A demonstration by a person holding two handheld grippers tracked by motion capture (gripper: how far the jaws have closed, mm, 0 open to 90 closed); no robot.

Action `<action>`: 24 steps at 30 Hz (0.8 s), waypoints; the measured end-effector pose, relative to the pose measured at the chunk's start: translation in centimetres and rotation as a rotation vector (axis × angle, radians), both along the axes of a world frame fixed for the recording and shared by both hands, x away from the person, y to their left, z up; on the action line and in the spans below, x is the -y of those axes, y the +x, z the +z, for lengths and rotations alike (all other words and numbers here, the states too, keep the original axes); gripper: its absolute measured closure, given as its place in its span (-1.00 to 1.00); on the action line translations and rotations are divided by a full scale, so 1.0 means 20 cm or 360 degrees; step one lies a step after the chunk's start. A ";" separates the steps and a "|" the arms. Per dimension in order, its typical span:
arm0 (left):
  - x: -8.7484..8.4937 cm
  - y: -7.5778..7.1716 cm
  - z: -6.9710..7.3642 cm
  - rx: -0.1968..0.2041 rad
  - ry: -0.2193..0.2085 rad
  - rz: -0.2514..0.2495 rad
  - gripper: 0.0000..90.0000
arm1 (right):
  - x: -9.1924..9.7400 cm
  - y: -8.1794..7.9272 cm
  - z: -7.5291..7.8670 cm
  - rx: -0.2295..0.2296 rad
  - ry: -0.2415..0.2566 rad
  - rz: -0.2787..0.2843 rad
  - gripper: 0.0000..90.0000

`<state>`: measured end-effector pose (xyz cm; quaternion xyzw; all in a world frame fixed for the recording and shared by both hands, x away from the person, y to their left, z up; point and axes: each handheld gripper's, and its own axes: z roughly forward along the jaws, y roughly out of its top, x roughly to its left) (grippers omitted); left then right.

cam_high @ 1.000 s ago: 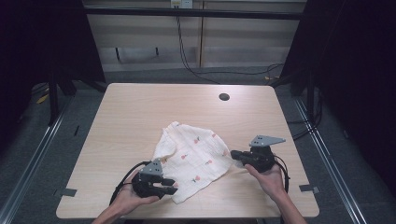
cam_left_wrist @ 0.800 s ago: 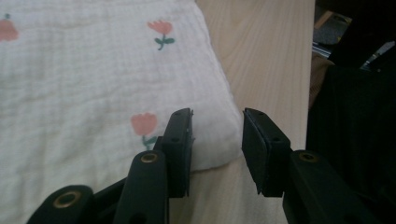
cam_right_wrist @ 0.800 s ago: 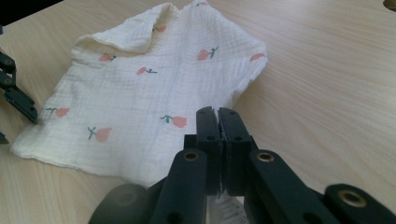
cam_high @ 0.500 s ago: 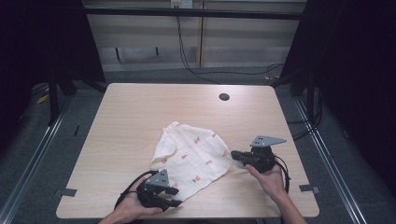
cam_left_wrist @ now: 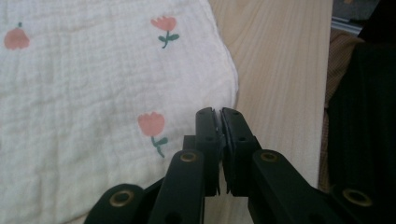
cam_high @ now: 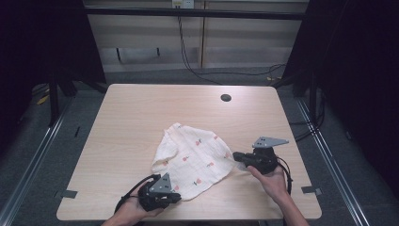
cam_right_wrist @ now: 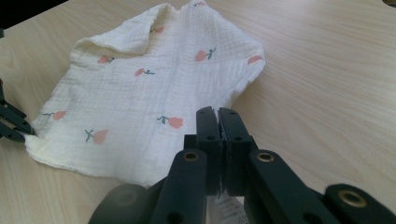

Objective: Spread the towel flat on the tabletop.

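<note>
A cream muslin cloth (cam_high: 197,160) printed with small pink tulips lies crumpled on the wooden table (cam_high: 141,113). My left gripper (cam_high: 178,196) lies at its near corner. Its jaws have just been closing and now stand together on the cloth's hem (cam_left_wrist: 233,88), as the left gripper view shows (cam_left_wrist: 218,114). My right gripper (cam_high: 235,155) is shut on the cloth's right corner, with a white label peeking out below its jaws (cam_right_wrist: 217,112). The cloth (cam_right_wrist: 154,84) spreads away from it toward the left gripper (cam_right_wrist: 25,133).
A round dark cable hole (cam_high: 226,98) sits near the table's far edge. The near table edge (cam_left_wrist: 327,93) runs close beside the left gripper. Cables trail from both grippers, and dark floor and metal rails surround the table.
The left gripper has slid a little toward the near table edge and its jaws have closed at the cloth's near corner. The right gripper and the cloth's right corner stay put.
</note>
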<state>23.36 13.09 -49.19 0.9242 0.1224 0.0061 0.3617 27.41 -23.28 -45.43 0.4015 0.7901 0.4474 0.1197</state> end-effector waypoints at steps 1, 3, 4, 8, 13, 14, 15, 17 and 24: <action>-0.01 0.02 0.00 -0.0037 -0.0011 0.0014 0.92 | 0.00 0.00 0.00 -0.0001 0.0002 0.0002 0.95; -0.04 0.05 0.04 -0.0103 -0.0111 0.0048 0.93 | 0.00 0.00 0.01 0.0002 0.0011 0.0003 0.95; -0.07 0.07 0.07 -0.0134 -0.0185 0.0086 0.93 | 0.00 0.00 0.02 0.0006 0.0023 0.0004 0.95; -0.16 0.14 0.16 -0.0138 -0.0365 0.0180 0.93 | 0.01 -0.01 0.07 0.0068 0.0074 -0.0018 0.95; -0.28 0.22 0.35 -0.0032 -0.0545 0.0296 0.93 | 0.01 -0.01 0.20 0.0164 0.0164 -0.0012 0.95; -0.29 0.23 0.38 -0.0025 -0.0569 0.0303 0.93 | 0.01 -0.01 0.24 0.0194 0.0185 -0.0013 0.95; -0.29 0.24 0.41 -0.0002 -0.0582 0.0308 0.93 | 0.01 -0.01 0.28 0.0223 0.0197 -0.0018 0.95; -0.30 0.28 0.48 0.0029 -0.0593 0.0305 0.93 | 0.00 0.01 0.36 0.0289 0.0210 -0.0028 0.95; -0.39 0.38 0.70 0.0159 -0.0681 0.0407 0.93 | -0.05 0.08 0.65 0.0420 0.0147 0.0013 0.95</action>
